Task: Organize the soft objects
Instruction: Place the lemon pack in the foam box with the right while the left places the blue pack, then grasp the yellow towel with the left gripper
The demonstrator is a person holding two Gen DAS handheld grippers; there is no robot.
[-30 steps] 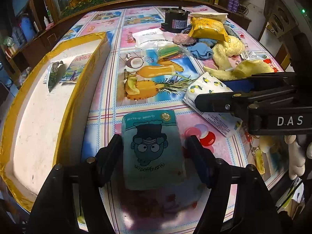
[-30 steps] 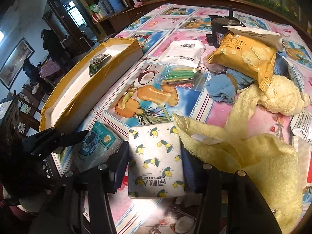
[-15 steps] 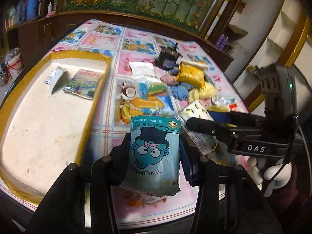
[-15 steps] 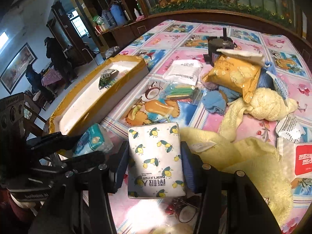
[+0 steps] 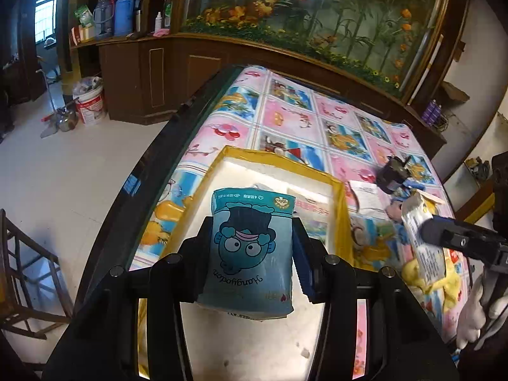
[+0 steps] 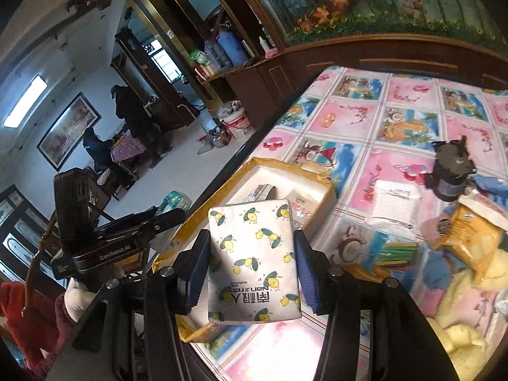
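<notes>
Teal plastic wraps the tissue pack point(image 5: 252, 250) that my left gripper point(image 5: 252, 247) has pinched between its two fingers; its cartoon face in a top hat reads upside down at the centre of the left wrist frame. The pack is lifted off the surface and hangs over the white foam tray point(image 5: 254, 171) with yellow taped edges, whose floor shows pale below and behind it. Two flat packets lie at the tray's far end, partly hidden by the pack.

My right gripper point(image 6: 252, 260) is closed the same way on a white tissue pack printed with lemons point(image 6: 254, 260), held in the lower middle of the right wrist frame, above the near right edge of the same tray point(image 6: 320, 190). In the left wrist view this second pack point(image 5: 422, 241) shows edge-on at the right side, clamped in the right gripper point(image 5: 444, 236).

The tray sits on a counter covered with a pink and blue picture oilcloth point(image 6: 409, 95). At the right of the right wrist frame lie a white flat pouch point(image 6: 395, 204), a dark cylindrical holder point(image 6: 452, 174), a yellow snack bag point(image 6: 473, 241), a clear bag of green sticks point(image 6: 397, 252), a blue cloth point(image 6: 490, 184) and a pale yellow towel point(image 6: 466, 317).
</notes>
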